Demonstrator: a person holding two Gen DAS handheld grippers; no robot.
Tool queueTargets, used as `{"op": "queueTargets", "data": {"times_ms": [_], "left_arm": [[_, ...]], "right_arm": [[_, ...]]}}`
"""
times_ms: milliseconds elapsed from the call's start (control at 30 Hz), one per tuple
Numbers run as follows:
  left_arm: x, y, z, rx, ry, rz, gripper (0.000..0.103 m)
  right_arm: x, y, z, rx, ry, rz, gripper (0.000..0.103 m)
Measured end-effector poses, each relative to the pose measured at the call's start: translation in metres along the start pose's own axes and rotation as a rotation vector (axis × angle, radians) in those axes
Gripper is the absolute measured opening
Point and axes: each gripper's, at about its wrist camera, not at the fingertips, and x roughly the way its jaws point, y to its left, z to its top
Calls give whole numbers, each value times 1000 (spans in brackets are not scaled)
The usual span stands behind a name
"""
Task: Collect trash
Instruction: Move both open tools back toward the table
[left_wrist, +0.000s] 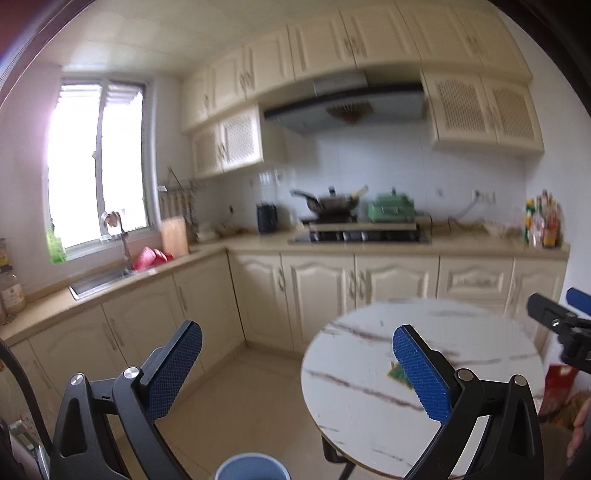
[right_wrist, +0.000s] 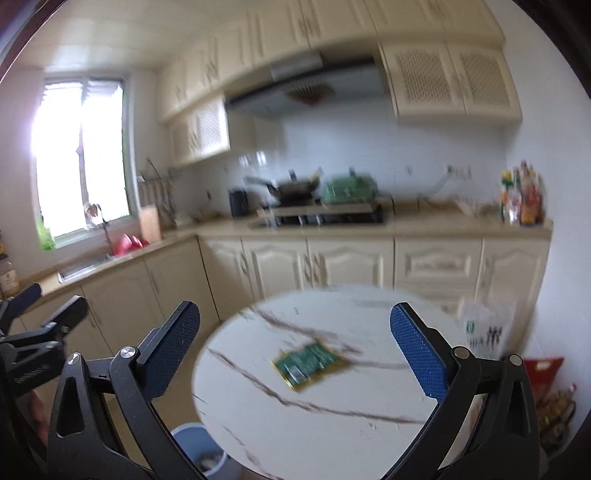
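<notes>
Wrapper (right_wrist: 309, 364), green with a yellow edge, lies flat near the middle of the round marble surface (right_wrist: 332, 435). It looks light, thin and crinkly; I judge a raised edge the best hold. Both the right hand-held gripper (right_wrist: 295, 354) and the left hand-held gripper (left_wrist: 297, 369) gape wide, empty. A blue bin (right_wrist: 201, 448) stands below the surface's near-left rim.

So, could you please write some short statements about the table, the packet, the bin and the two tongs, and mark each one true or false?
1. A green packet lies flat on the round table. True.
2. The right tongs grip the packet. False: they are open and empty.
3. The left tongs are open. True.
4. The blue bin stands on the table. False: it is on the floor beside it.
5. A pan sits on the stove. True.
</notes>
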Motion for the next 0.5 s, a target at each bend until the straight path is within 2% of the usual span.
{"op": "queueTargets", "data": {"times_ms": [133,167,200,300,500], "left_arm": [[47,0,8,9,103,-15,102],[61,-4,23,11,119,-13,102],[72,-2,23,13,140,-13,102],[112,-8,44,14,193,-10,102],[179,-3,58,4,281,-4,102]], "right_arm": [[56,-19,-24,-1,133,-13,103],[72,-22,-32,-6,171,-9,103],[88,-24,-40,-10,210,-3,103],[132,-26,-62,-56,312,16,103],[216,-26,-91,-146,476,90,103]]}}
